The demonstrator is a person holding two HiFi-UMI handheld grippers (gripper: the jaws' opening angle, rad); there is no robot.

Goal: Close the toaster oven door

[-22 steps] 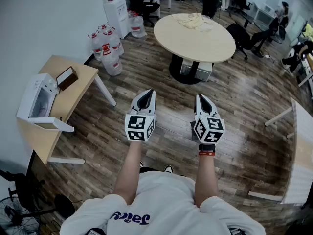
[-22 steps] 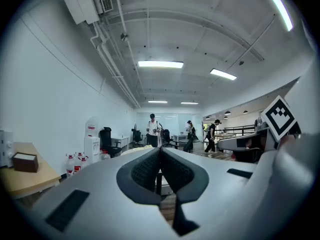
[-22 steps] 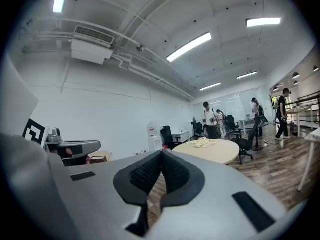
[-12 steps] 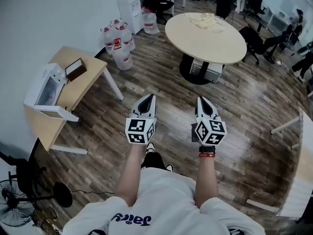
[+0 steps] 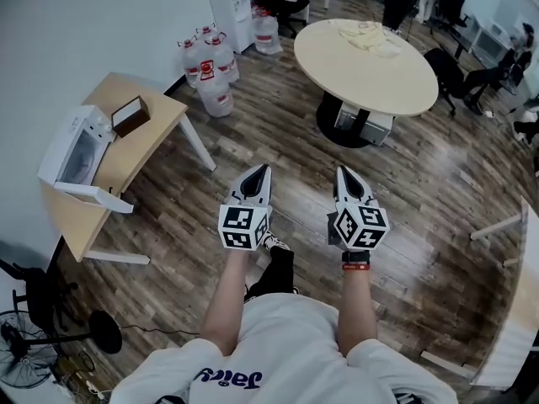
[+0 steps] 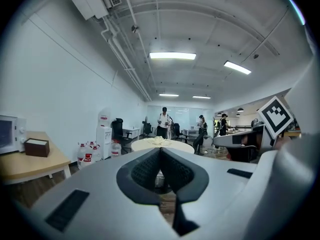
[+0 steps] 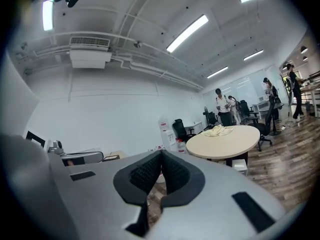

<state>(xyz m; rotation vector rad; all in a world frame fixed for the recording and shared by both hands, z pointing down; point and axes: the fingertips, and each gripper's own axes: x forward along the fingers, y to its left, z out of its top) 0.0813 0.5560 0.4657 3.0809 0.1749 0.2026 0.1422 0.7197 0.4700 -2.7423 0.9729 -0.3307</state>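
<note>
**Both grippers closed and empty – oven door hanging open at the left**

In the head view the white toaster oven [image 5: 69, 144] stands at the left edge of the frame, on the far-left end of a small wooden table [image 5: 139, 150] set against the white wall. Its door [image 5: 94, 198] is folded down and juts out level from the oven's front, over the table's lower edge. A brown box [image 5: 132, 115] sits on the same table, just above and to the right of the oven.

The left gripper [image 5: 262, 169] and the right gripper [image 5: 341, 172] are held side by side in the middle of the frame, over the wood-plank floor [image 5: 438, 192], both pointing toward the top of the picture – well apart from the oven and touching nothing. In each gripper view the two ribbed pads meet at the tip, with nothing between them.

A cluster of water bottles [image 5: 212, 66] stands on the floor at upper left, near the table's top corner. A round table [image 5: 362, 74] fills the upper middle, with a pale cloth [image 5: 367, 35] lying on it.
</note>
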